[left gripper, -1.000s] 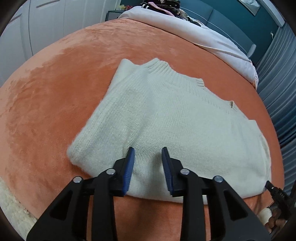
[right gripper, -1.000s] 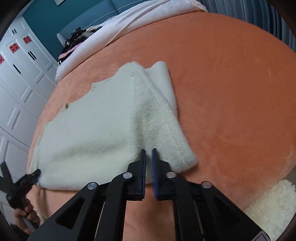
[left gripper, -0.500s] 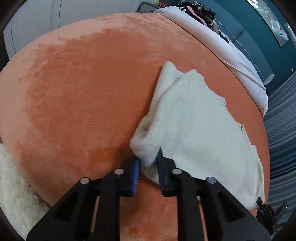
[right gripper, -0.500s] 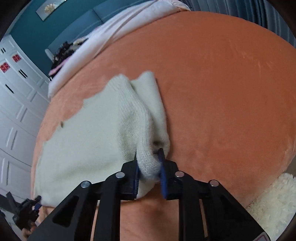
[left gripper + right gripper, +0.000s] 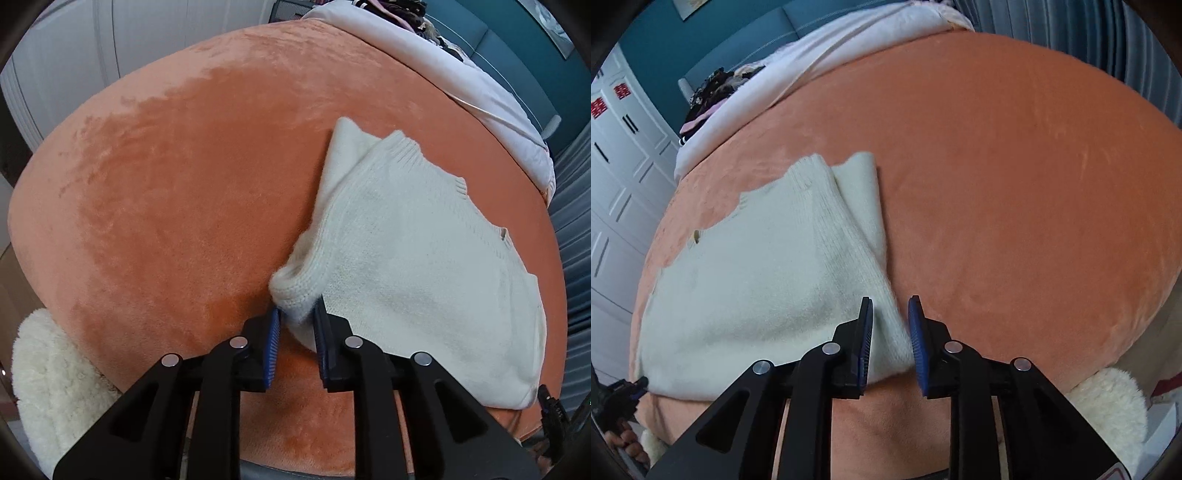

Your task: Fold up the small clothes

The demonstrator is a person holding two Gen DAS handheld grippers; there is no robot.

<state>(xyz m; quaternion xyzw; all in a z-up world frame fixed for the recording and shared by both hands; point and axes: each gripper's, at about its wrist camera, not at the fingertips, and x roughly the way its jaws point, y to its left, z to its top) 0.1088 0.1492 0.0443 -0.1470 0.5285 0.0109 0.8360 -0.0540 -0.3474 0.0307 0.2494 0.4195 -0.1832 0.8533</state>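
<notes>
Sweater [image 5: 413, 258] corner bunches between the clenched fingers of the left hand-held gripper [image 5: 297, 325]; its opposite corner lies between the spread jaws of the right hand-held gripper [image 5: 890, 325]. It spreads over the orange bed [image 5: 1015, 184].

Cream knit sweater [image 5: 417, 258] folded flat; near-left corner bunched upward.

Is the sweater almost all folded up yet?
Partly. The cream sweater already has its sides tucked in, lying flat on the orange blanket. Both grippers, left and right, have its near corners between their fingers. Folding the bottom up toward the collar is not yet done.
</notes>
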